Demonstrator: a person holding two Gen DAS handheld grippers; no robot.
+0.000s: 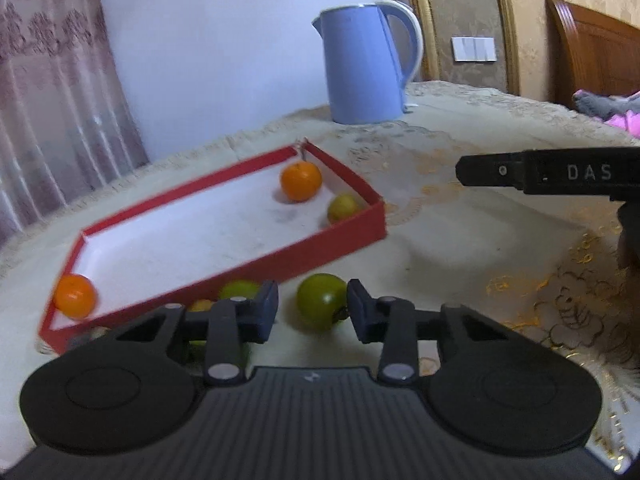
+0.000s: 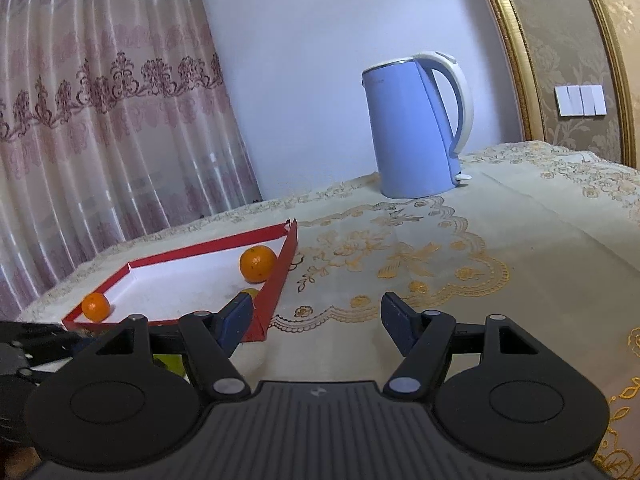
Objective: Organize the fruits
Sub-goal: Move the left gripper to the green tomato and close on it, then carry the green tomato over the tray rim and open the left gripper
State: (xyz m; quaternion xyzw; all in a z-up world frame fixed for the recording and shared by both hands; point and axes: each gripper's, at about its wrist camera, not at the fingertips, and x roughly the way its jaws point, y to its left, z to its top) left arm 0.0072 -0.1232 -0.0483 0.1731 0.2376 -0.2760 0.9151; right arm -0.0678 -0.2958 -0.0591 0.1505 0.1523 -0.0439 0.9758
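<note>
Oranges: two in red tray (image 1: 340, 236); green fruit (image 1: 322, 301) outside.

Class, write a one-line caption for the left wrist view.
Open left gripper closes on a green fruit beside the red cardboard tray.

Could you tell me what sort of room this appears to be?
Most likely a bedroom at home: a wooden headboard, patterned curtains, and a blue electric kettle on a lace-covered table.
</note>
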